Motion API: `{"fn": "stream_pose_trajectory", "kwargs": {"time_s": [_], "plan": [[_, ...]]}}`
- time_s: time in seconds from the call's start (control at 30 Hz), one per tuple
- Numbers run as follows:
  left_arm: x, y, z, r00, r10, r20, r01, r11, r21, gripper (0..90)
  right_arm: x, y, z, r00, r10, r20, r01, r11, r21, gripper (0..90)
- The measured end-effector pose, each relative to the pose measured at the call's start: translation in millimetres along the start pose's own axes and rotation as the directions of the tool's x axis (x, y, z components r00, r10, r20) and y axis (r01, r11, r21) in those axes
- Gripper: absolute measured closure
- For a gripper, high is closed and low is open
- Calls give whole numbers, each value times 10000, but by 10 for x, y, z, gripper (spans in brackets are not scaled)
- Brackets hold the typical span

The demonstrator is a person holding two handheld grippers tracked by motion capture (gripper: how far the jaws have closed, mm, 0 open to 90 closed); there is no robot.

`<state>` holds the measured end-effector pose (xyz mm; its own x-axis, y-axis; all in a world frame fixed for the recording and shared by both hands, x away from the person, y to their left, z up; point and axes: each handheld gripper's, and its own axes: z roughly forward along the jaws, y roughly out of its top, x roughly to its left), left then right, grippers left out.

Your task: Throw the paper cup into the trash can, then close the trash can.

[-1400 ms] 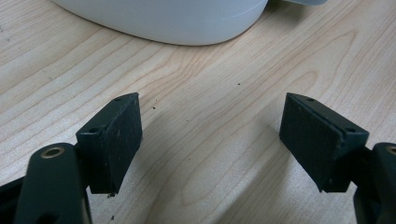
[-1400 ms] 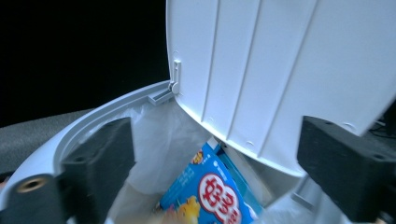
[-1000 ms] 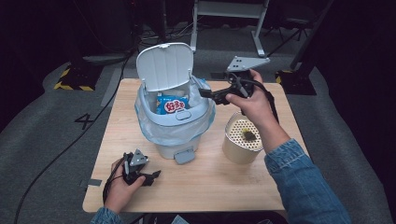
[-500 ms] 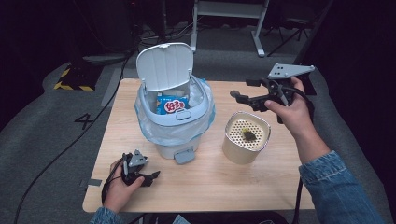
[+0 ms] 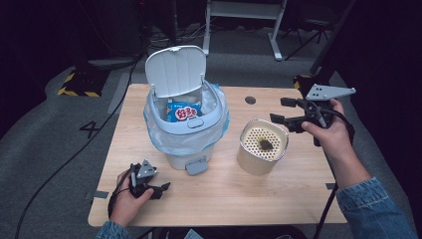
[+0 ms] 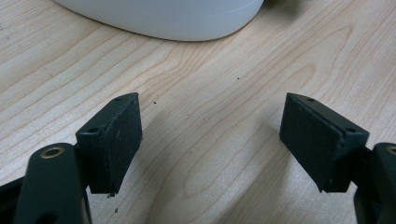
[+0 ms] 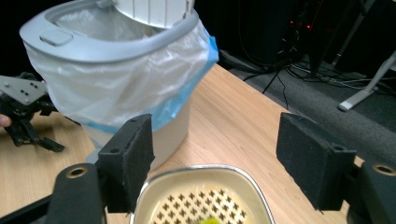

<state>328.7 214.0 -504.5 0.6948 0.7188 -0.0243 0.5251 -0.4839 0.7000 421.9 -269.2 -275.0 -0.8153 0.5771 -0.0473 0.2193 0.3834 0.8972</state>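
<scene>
Bright overhead light on the table, dark surroundings, slightly soft focus.

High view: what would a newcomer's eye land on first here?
The white pedal bin at mid-table, its lid up, blue-edged liner folded over the rim, with a blue snack packet inside. Right of it stands a cream perforated-top container, with the open right gripper held beside it.

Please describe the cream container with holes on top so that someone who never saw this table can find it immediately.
On the wooden table, look to the right of the white pedal bin with its lid up and a bluish bag lining it. The cream container stands there alone, short and rounded. Unlike the bin, it has a perforated top with a dark scrap lying on it.
</scene>
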Motion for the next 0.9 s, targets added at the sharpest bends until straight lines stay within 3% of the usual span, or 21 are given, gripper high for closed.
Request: {"fn": "stream_pose_trajectory", "kwargs": {"time_s": [0.57, 0.9], "plan": [[-15, -2, -5, 9999, -49, -138, 49, 10000, 23, 215, -164, -776, -313, 9936, 770, 822, -804, 9960, 385, 275], [-32, -3, -3, 9999, -64, -90, 65, 10000, 22, 209, -138, -1379, -363, 9841, 1175, 1336, -1290, 9883, 809, 275]]}}
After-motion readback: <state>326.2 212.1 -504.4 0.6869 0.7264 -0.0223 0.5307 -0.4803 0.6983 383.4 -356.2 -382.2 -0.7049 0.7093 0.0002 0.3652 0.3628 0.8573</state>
